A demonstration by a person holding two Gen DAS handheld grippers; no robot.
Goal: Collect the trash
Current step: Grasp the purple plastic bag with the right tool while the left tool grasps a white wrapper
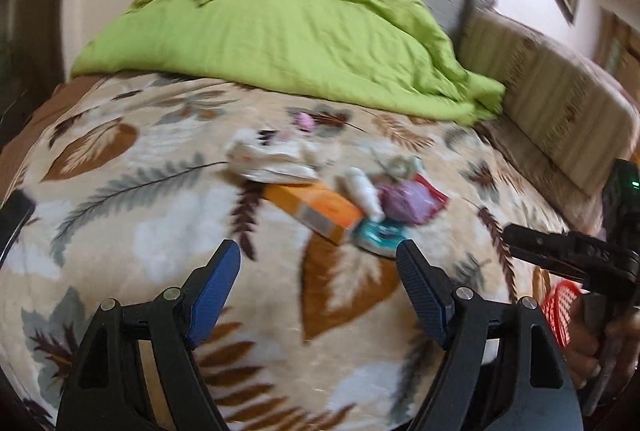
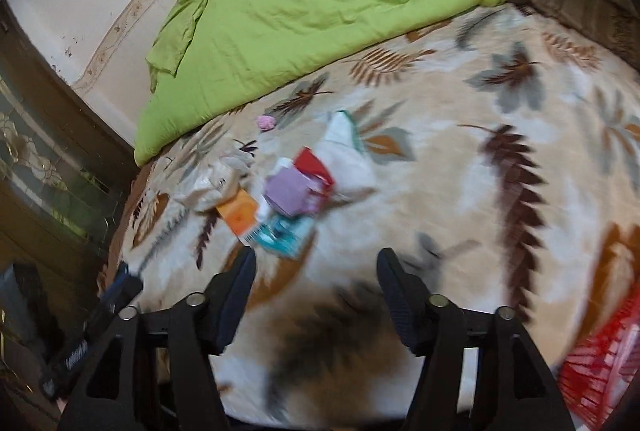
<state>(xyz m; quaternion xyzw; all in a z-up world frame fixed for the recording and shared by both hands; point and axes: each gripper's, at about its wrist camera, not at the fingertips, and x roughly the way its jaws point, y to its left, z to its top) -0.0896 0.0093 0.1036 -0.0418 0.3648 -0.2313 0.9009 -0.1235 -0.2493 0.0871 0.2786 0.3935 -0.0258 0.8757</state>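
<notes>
1. Left wrist view, risk: trash pile (image 1: 340,191) heaped tight at 12 o'clock of the left gripper (image 1: 318,259), orange box (image 1: 316,209) lying under a white crumpled wrapper (image 1: 272,161) and against a purple packet (image 1: 404,203); likely to drag or scatter neighbours if closed on one piece. Soft leaf-print blanket (image 1: 140,231) liable to bunch between the fingers (image 1: 218,279). Picture blurred, so small scraps hard to tell apart.
2. Left wrist view, pose: blue fingers spread wide, holding nothing, hovering just short of the pile, teal packet (image 1: 380,235) nearest. Right gripper (image 1: 560,251) entering at 3 o'clock, a hand (image 1: 592,347) on its grip; red basket (image 1: 560,307) at 4 o'clock.
3. Right wrist view, risk: same trash pile (image 2: 280,187) at 11 o'clock, well off centre of the right gripper (image 2: 316,267); could miss if closed straight ahead. Red basket (image 2: 600,371) at 4 o'clock, well apart from the pile, so a loose pinch could drop things on the way.
4. Right wrist view, pose: black fingers (image 2: 238,279) parted wide and empty above bare blanket; green quilt (image 2: 320,3) at 12 o'clock, clear of the work.
</notes>
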